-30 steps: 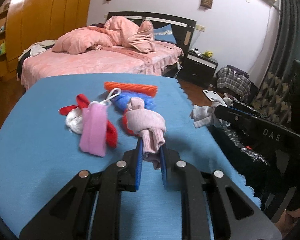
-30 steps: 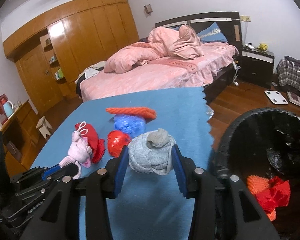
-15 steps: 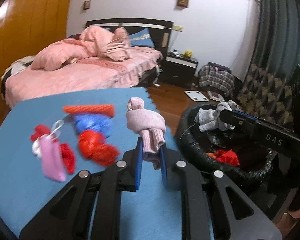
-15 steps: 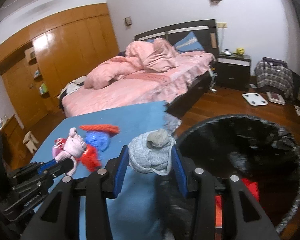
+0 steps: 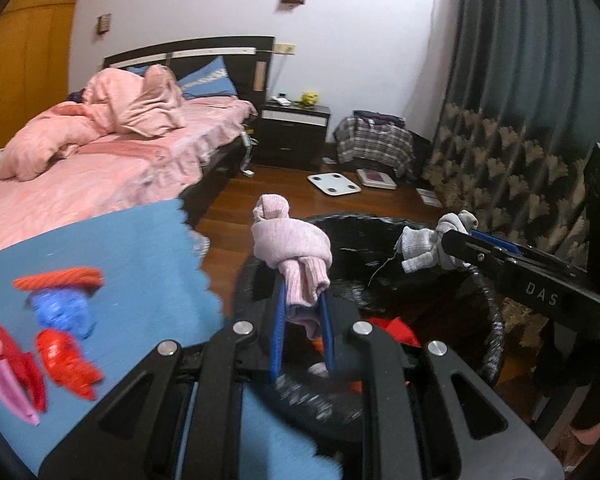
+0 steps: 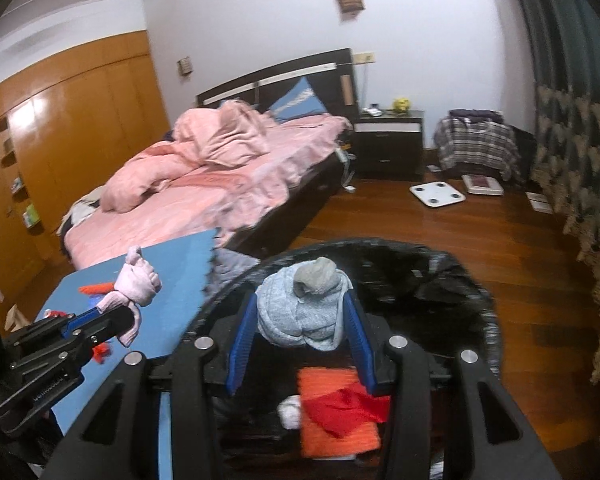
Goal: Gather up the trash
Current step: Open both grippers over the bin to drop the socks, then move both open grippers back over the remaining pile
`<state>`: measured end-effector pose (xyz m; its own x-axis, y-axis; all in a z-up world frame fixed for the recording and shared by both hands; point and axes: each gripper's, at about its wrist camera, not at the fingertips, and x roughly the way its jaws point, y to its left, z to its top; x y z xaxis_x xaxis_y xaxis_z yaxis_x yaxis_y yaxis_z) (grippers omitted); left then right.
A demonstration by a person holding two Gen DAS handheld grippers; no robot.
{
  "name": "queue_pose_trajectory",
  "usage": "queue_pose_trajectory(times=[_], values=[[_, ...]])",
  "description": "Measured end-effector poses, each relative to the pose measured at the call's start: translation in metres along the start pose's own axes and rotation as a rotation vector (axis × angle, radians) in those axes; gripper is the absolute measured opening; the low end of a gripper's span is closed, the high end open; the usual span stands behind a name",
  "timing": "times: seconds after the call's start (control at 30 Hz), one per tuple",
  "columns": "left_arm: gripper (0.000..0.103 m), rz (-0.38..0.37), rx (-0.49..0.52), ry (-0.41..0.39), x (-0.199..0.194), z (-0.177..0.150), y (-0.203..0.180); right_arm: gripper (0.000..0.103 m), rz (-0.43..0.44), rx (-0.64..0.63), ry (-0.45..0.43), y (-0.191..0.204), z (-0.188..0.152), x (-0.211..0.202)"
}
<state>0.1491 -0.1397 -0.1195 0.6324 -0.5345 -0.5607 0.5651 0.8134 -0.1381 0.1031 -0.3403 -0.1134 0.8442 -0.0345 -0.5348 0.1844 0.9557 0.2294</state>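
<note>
Toward the left edge of the blue table (image 5: 132,248), a loose cluster of scraps lay blurred: a pink pouch (image 5: 8,384) against a red rag (image 5: 24,364) nearest that edge, then a red crumpled piece (image 5: 66,358), a blue crumpled bag (image 5: 62,310) behind it, and an orange knitted strip (image 5: 58,278) farthest back. Right of these, past the table's scalloped right edge, the left gripper (image 5: 302,328) held a knotted pink sock (image 5: 290,248) upright, its blue fingers (image 5: 278,328) drawn narrow on the sock's tail, with the knot standing above them over the near rim of the black trash bin (image 5: 488,312). The bin stood on the wooden floor just beside the table's right edge, lined with a black bag. Inside it lay an orange cloth (image 6: 332,388) with a red piece (image 6: 348,408) on top and a small white ball (image 6: 290,412) beside them. Farther right, the right gripper (image 6: 300,348) hung over the bin's opening, its blue fingers (image 6: 242,344) set fairly wide around a knotted grey sock (image 6: 300,312), pressing on both its sides. Behind everything stood a bed with pink bedding (image 6: 204,176), and a white scale (image 6: 436,194) lay on the floor.
</note>
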Motion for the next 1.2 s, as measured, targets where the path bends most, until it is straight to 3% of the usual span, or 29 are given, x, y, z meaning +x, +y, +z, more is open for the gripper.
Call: queue_pose_trajectory(times=[0.1, 0.2, 0.23, 0.3, 0.47, 1.2], values=[[0.026, -0.021, 0.011, 0.002, 0.01, 0.003, -0.01, 0.047, -0.05, 0.015, -0.01, -0.015, 0.0, -0.002], [0.049, -0.017, 0.008, -0.005, 0.01, 0.0, -0.009, 0.067, -0.08, 0.025, -0.024, -0.023, -0.001, -0.003], [0.052, -0.009, 0.004, -0.009, 0.007, -0.001, -0.006, 0.07, -0.088, 0.028, -0.029, -0.025, -0.001, -0.004], [0.058, 0.01, -0.005, -0.011, 0.003, -0.003, 0.0, 0.087, -0.092, 0.026, -0.032, -0.024, -0.003, -0.005], [0.08, 0.098, -0.04, -0.037, -0.019, -0.011, 0.022, 0.097, -0.068, 0.018, -0.033, -0.01, -0.008, -0.004], [0.085, 0.504, -0.196, -0.05, -0.129, -0.084, 0.157, 0.097, 0.191, -0.186, 0.074, 0.18, -0.057, 0.041]])
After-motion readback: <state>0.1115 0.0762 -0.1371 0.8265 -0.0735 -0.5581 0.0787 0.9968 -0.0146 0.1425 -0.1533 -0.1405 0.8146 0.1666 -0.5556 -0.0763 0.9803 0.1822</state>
